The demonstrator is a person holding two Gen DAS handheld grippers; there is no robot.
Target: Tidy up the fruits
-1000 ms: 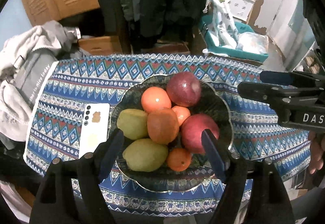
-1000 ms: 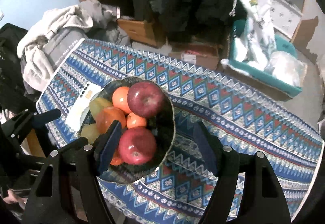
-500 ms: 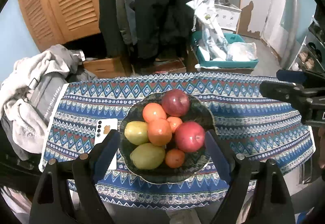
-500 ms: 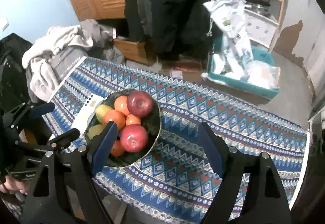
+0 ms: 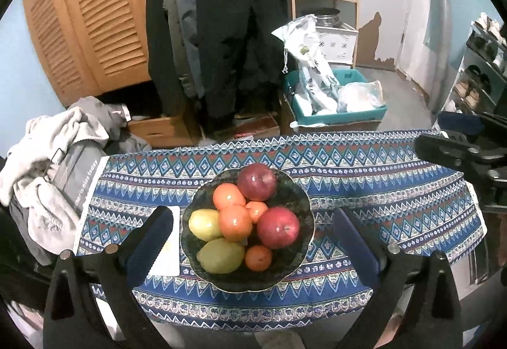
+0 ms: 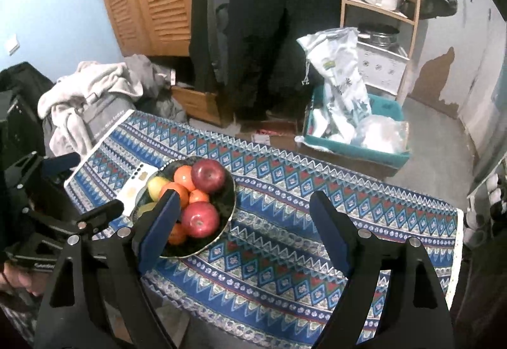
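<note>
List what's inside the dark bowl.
The bowl holds two red apples, two yellow-green pears and four oranges; anything beneath the pile is hidden.

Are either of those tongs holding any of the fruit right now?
No. The left tongs and right tongs are both open and empty; all the fruit sits in the bowl.

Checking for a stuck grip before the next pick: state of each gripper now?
Left gripper: open, holding nothing; jaws have just been opening, well above the fruit bowl.
Right gripper: open, holding nothing.
</note>
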